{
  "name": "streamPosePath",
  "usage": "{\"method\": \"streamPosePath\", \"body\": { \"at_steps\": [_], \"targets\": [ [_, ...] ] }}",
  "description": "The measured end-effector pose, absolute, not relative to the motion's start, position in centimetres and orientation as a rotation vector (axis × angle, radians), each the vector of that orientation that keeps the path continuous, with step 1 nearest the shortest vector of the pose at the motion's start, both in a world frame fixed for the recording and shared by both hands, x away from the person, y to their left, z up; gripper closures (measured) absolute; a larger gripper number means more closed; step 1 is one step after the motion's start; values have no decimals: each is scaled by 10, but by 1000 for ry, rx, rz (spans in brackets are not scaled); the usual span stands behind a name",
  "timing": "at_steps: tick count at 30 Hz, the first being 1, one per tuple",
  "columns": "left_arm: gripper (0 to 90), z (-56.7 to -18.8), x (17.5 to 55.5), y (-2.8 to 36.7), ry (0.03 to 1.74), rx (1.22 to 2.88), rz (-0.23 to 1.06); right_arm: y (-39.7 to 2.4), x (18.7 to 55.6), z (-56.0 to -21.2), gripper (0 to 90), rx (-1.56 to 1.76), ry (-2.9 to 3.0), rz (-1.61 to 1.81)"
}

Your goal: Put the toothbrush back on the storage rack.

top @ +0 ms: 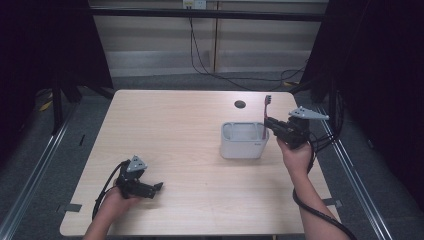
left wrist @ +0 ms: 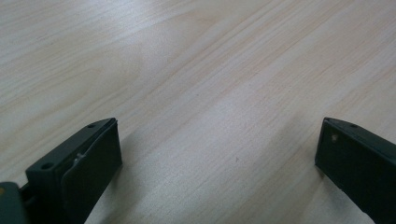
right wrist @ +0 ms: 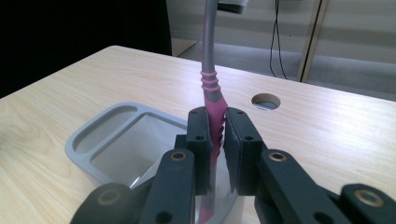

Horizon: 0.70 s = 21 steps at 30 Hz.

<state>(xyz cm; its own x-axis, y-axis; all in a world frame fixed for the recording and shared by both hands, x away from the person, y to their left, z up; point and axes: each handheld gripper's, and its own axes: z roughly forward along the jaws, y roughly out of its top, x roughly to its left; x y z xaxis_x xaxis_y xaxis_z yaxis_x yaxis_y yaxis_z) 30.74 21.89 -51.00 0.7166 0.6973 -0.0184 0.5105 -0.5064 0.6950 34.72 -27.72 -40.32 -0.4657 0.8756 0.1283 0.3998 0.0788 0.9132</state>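
While the right tongs clamp the pink toothbrush upright by its handle, its lower end already dips into the grey holder on the table; letting go is probably what remains. Left tongs rest open and empty near the table's front edge. Right gripper view shows the holder's compartments; high view shows the brush head above.

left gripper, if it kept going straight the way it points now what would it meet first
Probably the bare table. The left gripper lies low with open jaws, pointing right across the wood; its own view has tabletop ahead. The holder sits further back, seemingly off that line, though depth is hard to judge.
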Motion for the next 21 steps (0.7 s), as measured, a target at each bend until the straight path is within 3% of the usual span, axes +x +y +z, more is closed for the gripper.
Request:
{"method": "streamPosePath", "body": {
  "at_steps": [21],
  "targets": [
    [0,-510,307,219,911,2221,346,-279,340,-415,810,1294,1947,1342]
  ]
}}
